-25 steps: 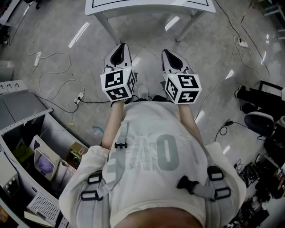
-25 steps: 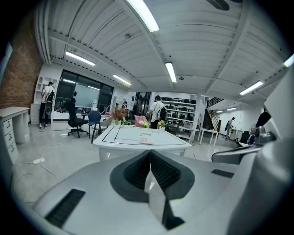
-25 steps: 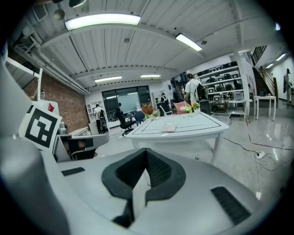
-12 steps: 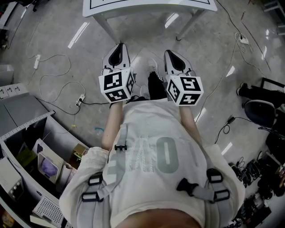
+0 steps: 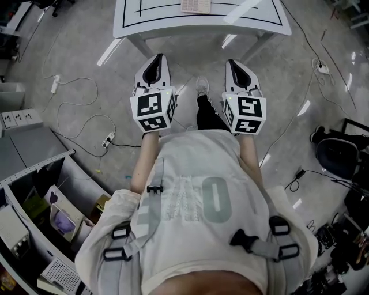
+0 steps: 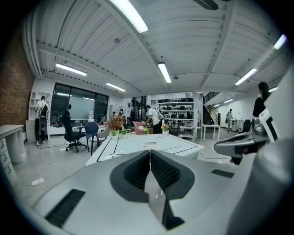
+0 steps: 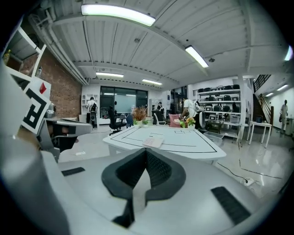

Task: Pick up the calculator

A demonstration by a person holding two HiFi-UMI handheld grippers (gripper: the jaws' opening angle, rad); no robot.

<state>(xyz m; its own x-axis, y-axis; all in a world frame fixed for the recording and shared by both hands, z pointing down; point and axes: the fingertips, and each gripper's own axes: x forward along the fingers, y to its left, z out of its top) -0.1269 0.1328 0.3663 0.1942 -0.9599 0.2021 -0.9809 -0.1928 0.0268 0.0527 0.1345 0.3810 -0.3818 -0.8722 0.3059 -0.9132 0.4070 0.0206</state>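
Observation:
The calculator point(image 5: 196, 6) is a pale, flat keypad lying on the white table point(image 5: 132, 23), inside its black outline, at the top edge of the head view. In the right gripper view the calculator point(image 7: 153, 141) lies on the near part of the table point(image 7: 183, 143), straight ahead beyond the jaws. My left gripper point(image 5: 156, 57) and right gripper point(image 5: 233, 62) are held side by side over the floor, short of the table's near edge. Both are shut with nothing between the pads; the left gripper point(image 6: 149, 152) and right gripper point(image 7: 146, 151) each show ribbed pads meeting at the tip.
Cables and a power strip point(image 5: 107, 139) lie on the grey floor at left. Open shelving point(image 5: 46, 201) with boxes stands at the lower left, and a dark chair point(image 5: 340, 155) at the right. Office chairs point(image 6: 73, 133) and people stand far off in the room.
The person has stepped toward the table. Both grippers have moved forward with it, and the table with the calculator has come further into the head view.

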